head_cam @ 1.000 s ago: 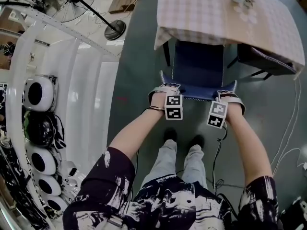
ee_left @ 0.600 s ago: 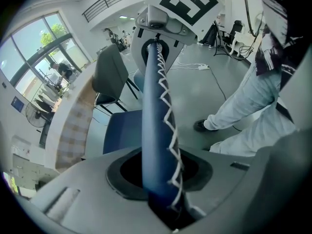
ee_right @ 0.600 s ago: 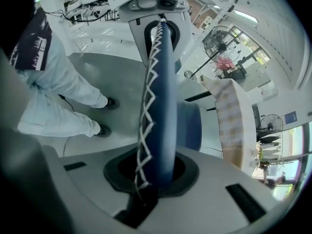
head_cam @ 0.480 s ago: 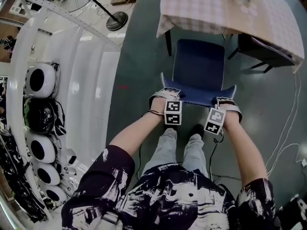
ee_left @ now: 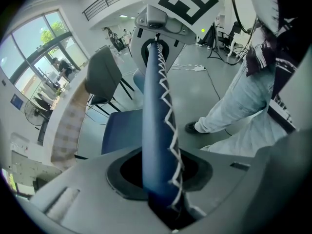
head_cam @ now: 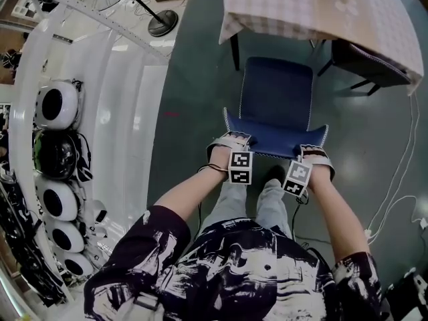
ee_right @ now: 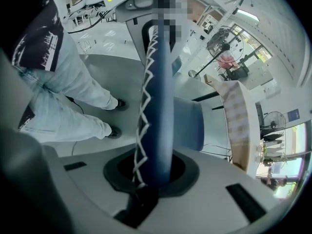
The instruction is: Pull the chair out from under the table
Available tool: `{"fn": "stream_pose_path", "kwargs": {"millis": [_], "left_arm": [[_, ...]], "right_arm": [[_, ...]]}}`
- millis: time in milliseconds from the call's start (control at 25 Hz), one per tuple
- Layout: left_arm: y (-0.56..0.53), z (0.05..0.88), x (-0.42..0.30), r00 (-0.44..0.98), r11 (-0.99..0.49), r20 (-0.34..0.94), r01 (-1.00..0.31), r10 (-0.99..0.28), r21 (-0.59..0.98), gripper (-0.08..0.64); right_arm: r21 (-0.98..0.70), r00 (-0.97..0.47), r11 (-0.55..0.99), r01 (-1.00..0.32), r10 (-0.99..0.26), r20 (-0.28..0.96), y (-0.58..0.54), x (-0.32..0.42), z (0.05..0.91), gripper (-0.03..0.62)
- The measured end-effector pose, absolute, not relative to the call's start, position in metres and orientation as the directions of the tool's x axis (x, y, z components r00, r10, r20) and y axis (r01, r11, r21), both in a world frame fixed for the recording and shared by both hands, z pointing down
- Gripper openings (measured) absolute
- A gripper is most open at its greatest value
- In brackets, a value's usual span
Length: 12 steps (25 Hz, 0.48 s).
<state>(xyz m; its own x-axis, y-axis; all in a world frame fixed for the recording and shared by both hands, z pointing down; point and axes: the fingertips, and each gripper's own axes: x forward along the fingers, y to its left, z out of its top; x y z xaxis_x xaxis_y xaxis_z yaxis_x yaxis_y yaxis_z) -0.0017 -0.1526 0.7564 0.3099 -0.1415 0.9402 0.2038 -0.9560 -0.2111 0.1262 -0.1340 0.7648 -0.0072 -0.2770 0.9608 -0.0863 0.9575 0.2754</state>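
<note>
Farther out from table (head_cam: 287, 5): chair (head_cam: 277, 99)

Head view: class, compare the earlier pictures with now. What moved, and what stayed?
The chair slid out from under the table, toward the person. The left gripper and right gripper stayed clamped on its backrest; the table kept its place.

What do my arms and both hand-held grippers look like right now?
The left hand-held gripper and the right hand-held gripper each have a light grey body and carry a white cube with black square markers. A dark cable trails from the right one. The arms are bare below the short sleeves of a black-and-white patterned shirt.
</note>
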Motion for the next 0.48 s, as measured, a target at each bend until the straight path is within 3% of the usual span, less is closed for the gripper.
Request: {"fn": "stream_pose_path", "kwargs": {"millis": [480], "left_arm": [[-0.092,0.757,-0.016,0.302,-0.957,0.947,0.223,-0.114,-0.186,0.110]], "right_arm": [[0.259,-0.008,0.961,-0.095,-0.261,0.965,-0.072,0.112,0.765,0.043]]}}
